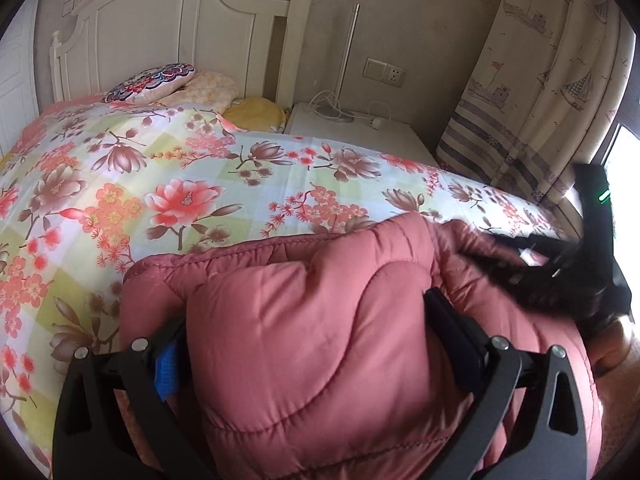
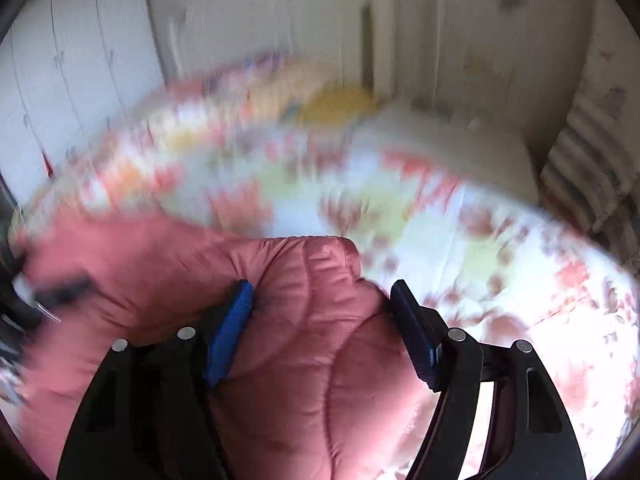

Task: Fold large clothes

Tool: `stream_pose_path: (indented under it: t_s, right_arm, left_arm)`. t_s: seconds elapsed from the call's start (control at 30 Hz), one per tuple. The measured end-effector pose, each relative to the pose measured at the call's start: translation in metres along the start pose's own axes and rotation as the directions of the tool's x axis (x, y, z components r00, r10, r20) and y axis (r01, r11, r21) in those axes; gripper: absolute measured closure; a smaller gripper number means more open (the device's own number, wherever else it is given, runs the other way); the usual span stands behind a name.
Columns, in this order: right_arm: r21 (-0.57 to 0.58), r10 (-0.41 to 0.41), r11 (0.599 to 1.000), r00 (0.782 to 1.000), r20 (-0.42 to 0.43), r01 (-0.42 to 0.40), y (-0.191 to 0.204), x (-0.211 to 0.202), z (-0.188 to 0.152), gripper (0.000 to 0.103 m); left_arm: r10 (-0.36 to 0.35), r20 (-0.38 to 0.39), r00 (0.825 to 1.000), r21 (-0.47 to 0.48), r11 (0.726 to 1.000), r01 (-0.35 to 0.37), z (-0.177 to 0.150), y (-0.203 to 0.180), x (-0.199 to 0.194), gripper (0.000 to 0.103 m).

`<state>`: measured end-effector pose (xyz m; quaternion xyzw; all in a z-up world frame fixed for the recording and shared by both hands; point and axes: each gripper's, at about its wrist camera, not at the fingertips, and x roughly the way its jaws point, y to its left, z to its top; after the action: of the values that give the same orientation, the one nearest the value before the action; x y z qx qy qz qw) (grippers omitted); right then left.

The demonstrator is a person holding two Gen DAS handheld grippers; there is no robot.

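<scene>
A pink quilted puffer jacket (image 1: 320, 320) is bunched at the near edge of the bed with the floral cover (image 1: 180, 184). My left gripper (image 1: 304, 320) is shut on a thick fold of the jacket, which bulges between its fingers. My right gripper (image 2: 320, 304) is shut on another thick fold of the same jacket (image 2: 312, 360). The right wrist view is blurred by motion. The right gripper also shows in the left wrist view (image 1: 568, 264), blurred, at the jacket's right side. A dark fur trim (image 1: 532, 280) lies on the jacket there.
A white headboard (image 1: 168, 28) stands at the far end with pillows (image 1: 156, 82) and a yellow cushion (image 1: 256, 114). A white nightstand (image 1: 360, 132) with a lamp and cables is to the right. A patterned curtain (image 1: 536, 80) hangs by the window.
</scene>
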<state>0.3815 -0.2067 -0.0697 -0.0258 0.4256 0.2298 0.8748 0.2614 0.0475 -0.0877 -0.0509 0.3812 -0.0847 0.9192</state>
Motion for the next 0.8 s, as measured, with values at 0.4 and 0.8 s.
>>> stream_pose_path:
  t_s: [0.4,0.8]
  right_arm:
    - [-0.023,-0.013,1.000,0.967,0.254,0.019,0.061,-0.131,-0.065,0.030]
    - [-0.093,-0.038,0.994,0.967,0.252,0.063,0.122,-0.147,-0.155,0.026]
  left_arm:
    - [-0.013,0.010,1.000,-0.004,1.000,0.013,-0.001,0.002,-0.002,0.002]
    - [0.017,0.012,1.000,0.024,1.000,-0.017,-0.002,-0.004,-0.002,0.002]
